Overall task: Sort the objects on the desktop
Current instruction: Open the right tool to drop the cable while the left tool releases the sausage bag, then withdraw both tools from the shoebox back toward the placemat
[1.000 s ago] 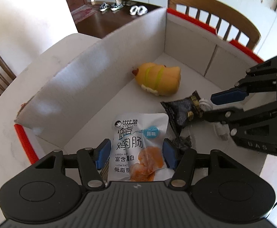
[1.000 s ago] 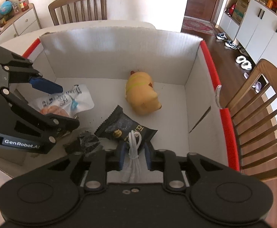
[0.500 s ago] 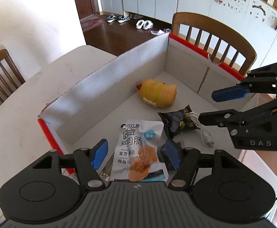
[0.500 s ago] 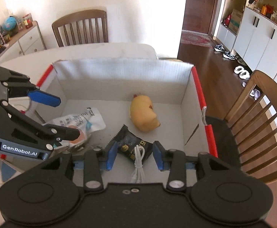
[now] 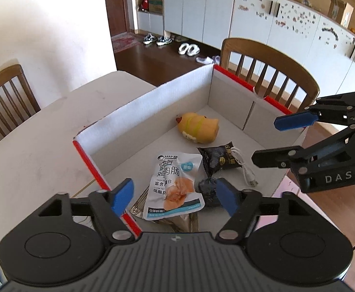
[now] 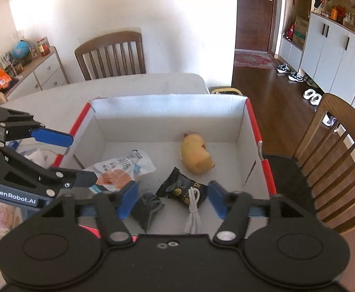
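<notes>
1. Now, farthest left in the left wrist view, a wooden chair stands at the edge of the pale table, which carries a white cardboard box with red-edged walls.
2. Inside the box, toward its left wall, a white snack pouch with blue trim and a picture of orange meat lies flat on the floor, printed side up.
3. Just right of the pouch lies a crumpled dark wrapper, and beyond it a black snack packet with gold print; a white cable is draped over the packet's right end.
4. Farther back, well apart from the packets, a yellow plush toy lies on its side near the far wall.
5. The left gripper hangs over the pouch; its jaws are opening, with nothing pinched between the blue pads.
6. The right gripper hangs over the cable and black packet; its jaws are opening too, touching neither.
7. At the right, a second chair stands behind the box, with white cabinets along the wall.
</notes>
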The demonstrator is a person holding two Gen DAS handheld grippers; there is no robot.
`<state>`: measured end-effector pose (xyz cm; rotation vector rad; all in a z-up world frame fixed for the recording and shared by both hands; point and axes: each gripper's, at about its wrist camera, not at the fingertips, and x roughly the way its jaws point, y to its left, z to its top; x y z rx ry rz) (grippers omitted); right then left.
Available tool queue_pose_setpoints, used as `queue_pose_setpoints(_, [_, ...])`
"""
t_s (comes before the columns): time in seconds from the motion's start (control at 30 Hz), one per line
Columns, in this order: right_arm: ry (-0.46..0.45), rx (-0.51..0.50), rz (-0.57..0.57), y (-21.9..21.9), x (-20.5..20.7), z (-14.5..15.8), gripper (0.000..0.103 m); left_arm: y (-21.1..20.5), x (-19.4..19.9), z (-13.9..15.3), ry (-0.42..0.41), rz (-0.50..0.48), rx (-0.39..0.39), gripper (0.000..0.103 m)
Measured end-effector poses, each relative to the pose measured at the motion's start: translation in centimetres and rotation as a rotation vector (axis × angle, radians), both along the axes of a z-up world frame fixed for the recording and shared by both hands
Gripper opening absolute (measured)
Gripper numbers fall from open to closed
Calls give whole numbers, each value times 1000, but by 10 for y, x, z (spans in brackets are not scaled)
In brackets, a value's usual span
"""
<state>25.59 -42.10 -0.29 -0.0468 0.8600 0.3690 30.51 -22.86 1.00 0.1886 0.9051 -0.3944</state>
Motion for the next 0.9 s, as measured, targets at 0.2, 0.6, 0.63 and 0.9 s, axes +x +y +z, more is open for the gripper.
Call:
queue_pose_setpoints(0.2, [-32,36,-23,2,-9,7,81,10,-13,6,-25,10,-48,87])
queue_pose_setpoints(0.6, [-74,36,-53,22,-28,20,86,31,-39,15,-60,6,-89,102])
queue_pose_setpoints(0.63, [-76,37,-55,24,-31,21,86,34,-42,16,-62,3,-89,102])
queue_pose_setpoints(0.9, [-91,44,-80,51,-48,29,86,63,-66,22,-70,16,-100,102])
